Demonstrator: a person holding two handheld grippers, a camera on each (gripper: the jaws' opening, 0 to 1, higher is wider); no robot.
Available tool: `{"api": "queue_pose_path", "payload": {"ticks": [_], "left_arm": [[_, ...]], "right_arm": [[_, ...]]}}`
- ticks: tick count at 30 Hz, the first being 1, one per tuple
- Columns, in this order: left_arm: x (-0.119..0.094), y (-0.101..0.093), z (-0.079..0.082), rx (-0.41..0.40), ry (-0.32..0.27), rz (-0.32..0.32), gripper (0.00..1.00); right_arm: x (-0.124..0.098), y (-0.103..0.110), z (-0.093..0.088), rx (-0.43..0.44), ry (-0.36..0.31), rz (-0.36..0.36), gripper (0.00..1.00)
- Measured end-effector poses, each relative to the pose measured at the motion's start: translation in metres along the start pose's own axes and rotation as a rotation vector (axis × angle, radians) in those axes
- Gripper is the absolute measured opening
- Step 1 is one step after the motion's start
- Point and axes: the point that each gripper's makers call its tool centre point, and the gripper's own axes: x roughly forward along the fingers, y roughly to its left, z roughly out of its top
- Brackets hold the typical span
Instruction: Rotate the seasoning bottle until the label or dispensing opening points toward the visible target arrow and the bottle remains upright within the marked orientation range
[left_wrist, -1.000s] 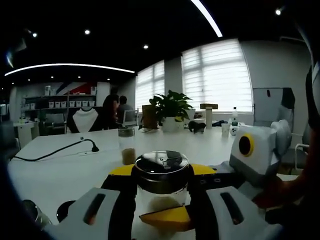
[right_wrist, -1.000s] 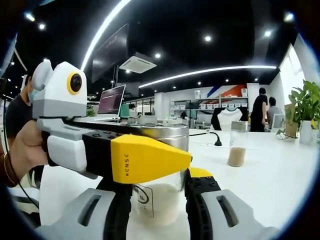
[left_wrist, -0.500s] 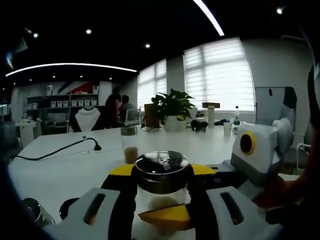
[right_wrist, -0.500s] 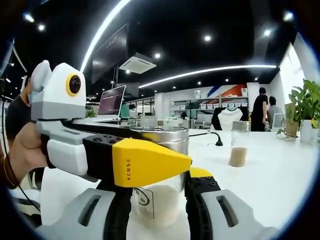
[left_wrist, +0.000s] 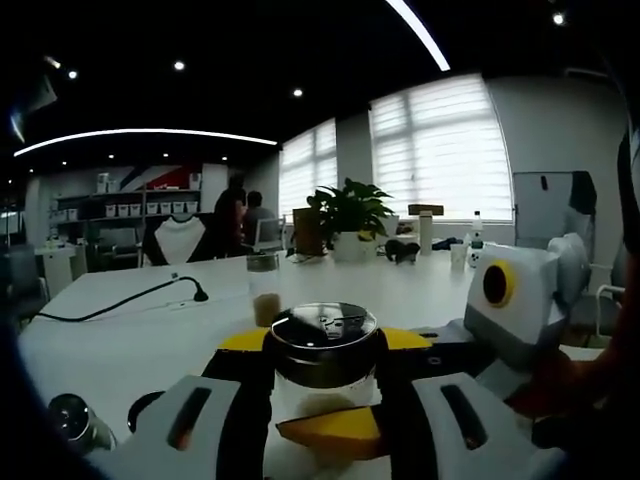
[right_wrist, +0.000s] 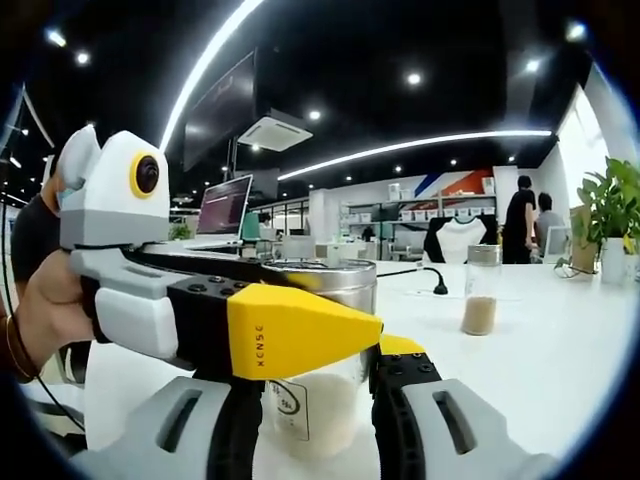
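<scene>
The bottle (left_wrist: 322, 370) stands upright on the white desk (left_wrist: 130, 340), right between the jaws of the left gripper (left_wrist: 322, 425), which is closed on its glass body just under the metal lid (left_wrist: 322, 330). In the right gripper view the same bottle (right_wrist: 320, 390) sits between the jaws of the right gripper (right_wrist: 318, 420), which also appear to pinch the glass low down. The left gripper (right_wrist: 300, 335) crosses in front from the left with its yellow tips against the jar beneath the lid, a hand (right_wrist: 45, 310) behind it.

The bottle looks like clear glass, part full of pale powder, so fairly light yet hard, smooth and breakable. The steel lid is slicker still, so the body is the better place to grip. Firm, even pressure should turn it without tipping or slipping. A small label (right_wrist: 285, 400) shows on the glass between the right gripper's jaws, and the lid's dispensing openings face up. I cannot see any target arrow, so how far the turn has to go cannot be judged.

Beyond the left gripper, a second, slimmer jar (left_wrist: 264, 297) with brown contents stands well apart on the desk, and a black cable (left_wrist: 120, 300) runs further left. A potted plant (left_wrist: 345, 215) stands at the far end.
</scene>
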Motion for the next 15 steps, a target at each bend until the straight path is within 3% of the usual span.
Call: {"api": "queue_pose_path", "payload": {"ticks": [15], "left_arm": [[0.0017, 0.0063, 0.0008, 0.024, 0.000, 0.018, 0.42]], "right_arm": [[0.0051, -0.0050, -0.0003, -0.013, -0.020, -0.044, 0.39]]}}
